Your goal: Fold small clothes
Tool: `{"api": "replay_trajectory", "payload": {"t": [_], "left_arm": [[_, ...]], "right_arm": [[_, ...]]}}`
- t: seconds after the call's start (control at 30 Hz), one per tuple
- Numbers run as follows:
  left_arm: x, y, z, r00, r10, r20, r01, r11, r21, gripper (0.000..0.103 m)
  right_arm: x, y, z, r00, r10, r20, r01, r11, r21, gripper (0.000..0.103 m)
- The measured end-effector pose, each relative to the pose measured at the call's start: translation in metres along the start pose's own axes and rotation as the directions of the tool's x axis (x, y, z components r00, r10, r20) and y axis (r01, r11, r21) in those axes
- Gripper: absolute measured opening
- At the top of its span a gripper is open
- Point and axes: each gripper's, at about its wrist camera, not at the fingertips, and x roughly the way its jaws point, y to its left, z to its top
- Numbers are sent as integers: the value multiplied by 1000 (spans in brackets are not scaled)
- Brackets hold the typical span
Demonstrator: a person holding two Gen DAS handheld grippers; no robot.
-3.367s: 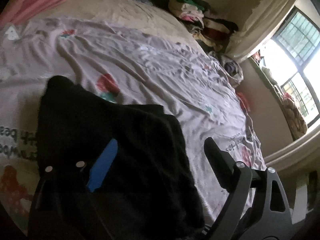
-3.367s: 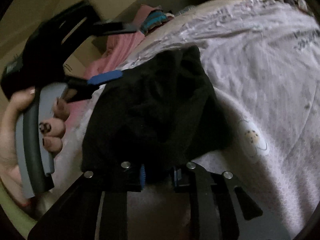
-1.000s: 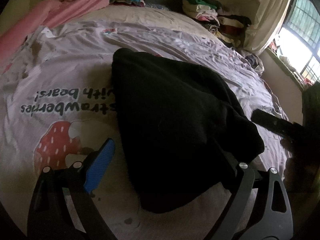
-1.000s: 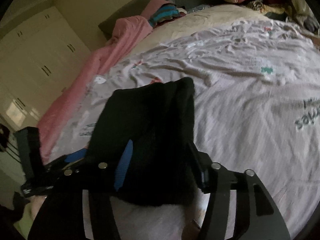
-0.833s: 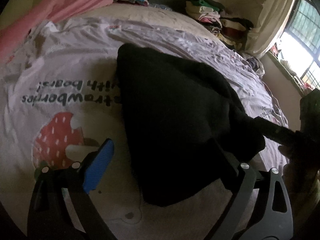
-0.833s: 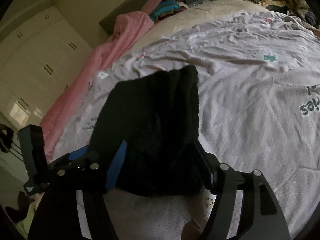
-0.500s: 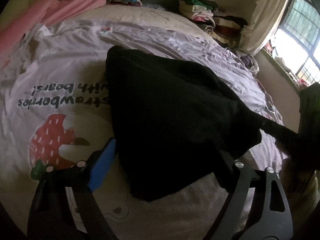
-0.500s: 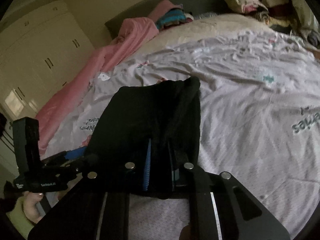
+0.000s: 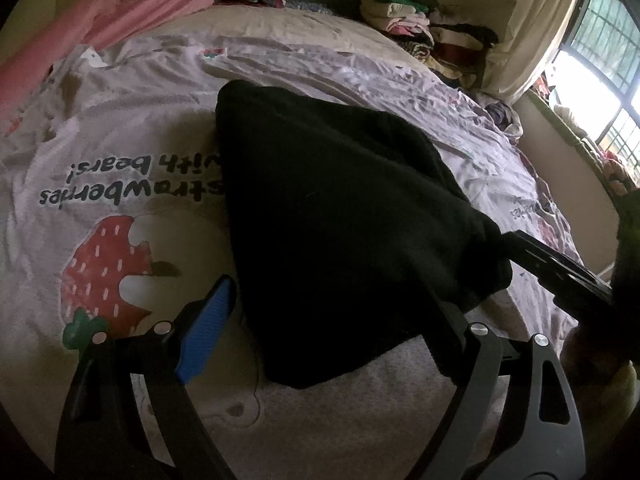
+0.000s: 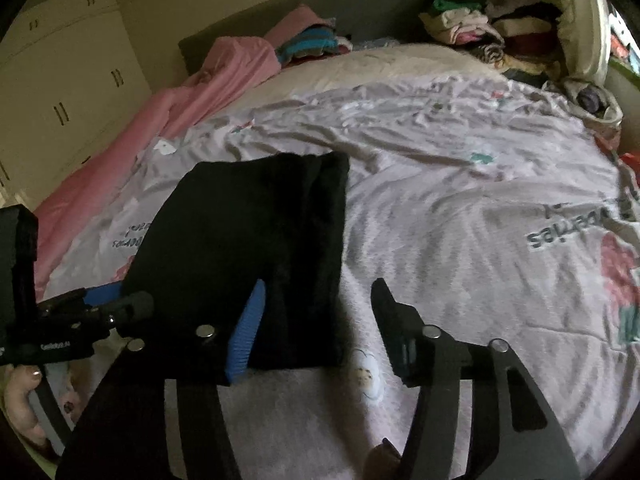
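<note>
A folded black garment [image 9: 340, 216] lies flat on the pale printed bedsheet [image 9: 120, 128]. In the left wrist view my left gripper [image 9: 324, 324] is open, its jaws wide apart at the garment's near edge, holding nothing. In the right wrist view the same garment [image 10: 248, 240] lies ahead and left. My right gripper [image 10: 316, 320] is open, its blue left pad [image 10: 246, 336] over the garment's near edge and the right finger on bare sheet. The left gripper also shows at the left edge of the right wrist view [image 10: 72, 320].
A pink blanket [image 10: 168, 120] runs along the bed's left side. Stacks of folded clothes [image 10: 472, 24] and a striped pile [image 10: 312, 46] sit at the headboard. White wardrobes [image 10: 60, 92] stand left. A window [image 9: 600, 80] is on the right.
My right gripper was shut on the garment's near edge half a second ago; now it has opened and let go. The garment lies flatter. The left gripper stays open.
</note>
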Motion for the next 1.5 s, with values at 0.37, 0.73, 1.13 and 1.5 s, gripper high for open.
{"api": "replay_trajectory", "payload": {"t": [0.37, 0.73, 1.13, 1.5], "left_arm": [[-23, -3, 1, 999, 4, 35, -4, 1000, 7, 85], [-61, -5, -9, 994, 26, 101, -29, 999, 23, 93], [-96, 8, -54, 984, 54, 172, -60, 998, 28, 93], [-102, 15, -91, 980, 61, 189, -72, 996, 50, 93]], "right_arm": [[-49, 12, -6, 991, -67, 117, 73, 996, -46, 88], [-91, 42, -20, 975, -74, 212, 95, 991, -93, 98], [-113, 70, -60, 946, -121, 301, 168, 976, -137, 98], [-116, 76, -89, 939, -145, 311, 185, 977, -103, 99]]}}
